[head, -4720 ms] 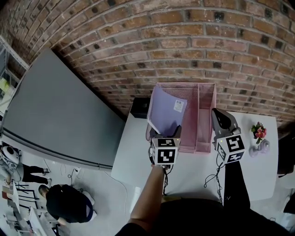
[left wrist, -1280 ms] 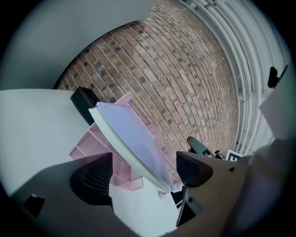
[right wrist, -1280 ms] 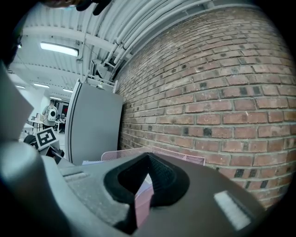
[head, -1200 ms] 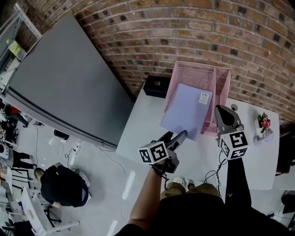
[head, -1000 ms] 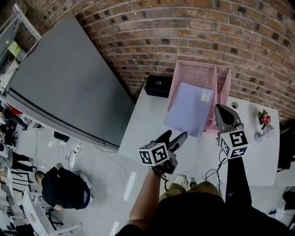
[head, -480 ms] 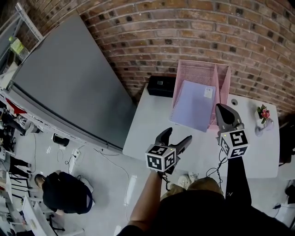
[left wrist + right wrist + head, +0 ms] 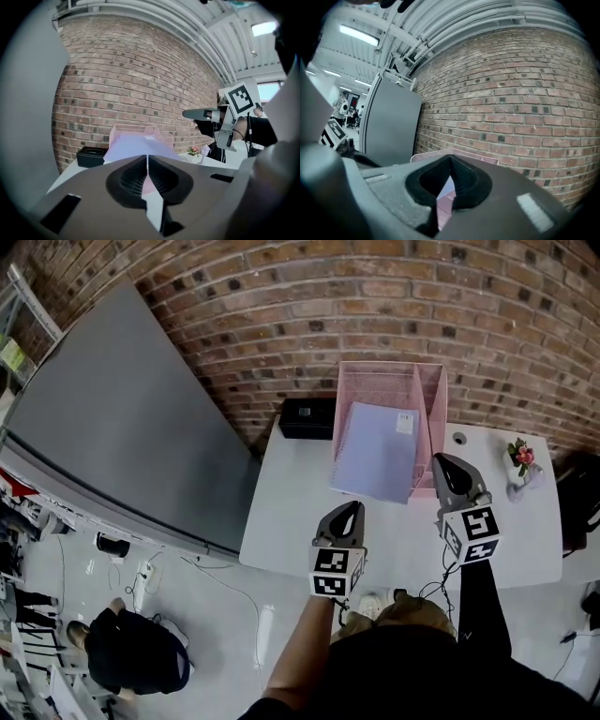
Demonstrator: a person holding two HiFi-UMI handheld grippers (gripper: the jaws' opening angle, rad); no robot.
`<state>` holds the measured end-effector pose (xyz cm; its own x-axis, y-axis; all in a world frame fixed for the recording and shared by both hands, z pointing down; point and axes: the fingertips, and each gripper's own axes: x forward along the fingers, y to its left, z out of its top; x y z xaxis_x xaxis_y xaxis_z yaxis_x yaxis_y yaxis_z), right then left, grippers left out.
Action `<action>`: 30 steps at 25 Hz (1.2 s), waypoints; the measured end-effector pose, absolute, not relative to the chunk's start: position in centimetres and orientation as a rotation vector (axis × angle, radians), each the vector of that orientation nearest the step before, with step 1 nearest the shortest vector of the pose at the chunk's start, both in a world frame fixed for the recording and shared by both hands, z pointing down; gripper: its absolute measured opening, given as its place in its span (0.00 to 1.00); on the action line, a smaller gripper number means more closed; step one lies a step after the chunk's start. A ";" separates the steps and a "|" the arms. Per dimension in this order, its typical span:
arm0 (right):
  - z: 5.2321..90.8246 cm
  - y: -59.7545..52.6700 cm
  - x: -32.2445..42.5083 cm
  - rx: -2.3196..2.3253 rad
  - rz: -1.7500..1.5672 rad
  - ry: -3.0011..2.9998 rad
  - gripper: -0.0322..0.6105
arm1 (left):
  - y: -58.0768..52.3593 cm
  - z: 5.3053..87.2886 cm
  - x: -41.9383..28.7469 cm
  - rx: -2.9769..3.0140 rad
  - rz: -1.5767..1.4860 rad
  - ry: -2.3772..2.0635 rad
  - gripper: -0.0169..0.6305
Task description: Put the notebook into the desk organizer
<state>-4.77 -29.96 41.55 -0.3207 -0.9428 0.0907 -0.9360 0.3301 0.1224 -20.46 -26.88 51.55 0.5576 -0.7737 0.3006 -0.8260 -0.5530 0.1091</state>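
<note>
One lavender notebook (image 7: 377,451) is lying in the wider left compartment of one pink mesh desk organizer (image 7: 427,381), its near edge sticking out past the organizer's front, ahead of both pairs of fingers and touching neither. The organizer is standing on one white table (image 7: 291,512) that is backing onto a red brick wall (image 7: 281,296). One black box (image 7: 306,417) is sitting ahead and to the left of the left fingers, and one small flower vase (image 7: 521,465) is standing off to the right of the right fingers. A large grey panel (image 7: 103,427) is leaning along the left. The left gripper (image 7: 347,510) is hanging over the table's near edge, its jaws closing almost together on nothing. The right gripper (image 7: 442,459) is hovering just beside the organizer's front right corner, fingers pressed together, empty.
</note>
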 end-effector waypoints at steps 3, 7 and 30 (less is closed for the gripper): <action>41.7 -30.0 -4.0 1.752 -0.071 -2.422 0.05 | -26.9 52.5 -19.4 2.611 0.410 -1.355 0.04; 42.3 -30.1 -3.2 1.769 -0.057 -2.401 0.05 | -26.8 54.1 -17.9 2.649 0.477 -1.315 0.04; 42.8 -32.9 -0.2 1.799 -0.033 -2.372 0.05 | -31.3 53.6 -13.6 2.681 0.456 -1.256 0.04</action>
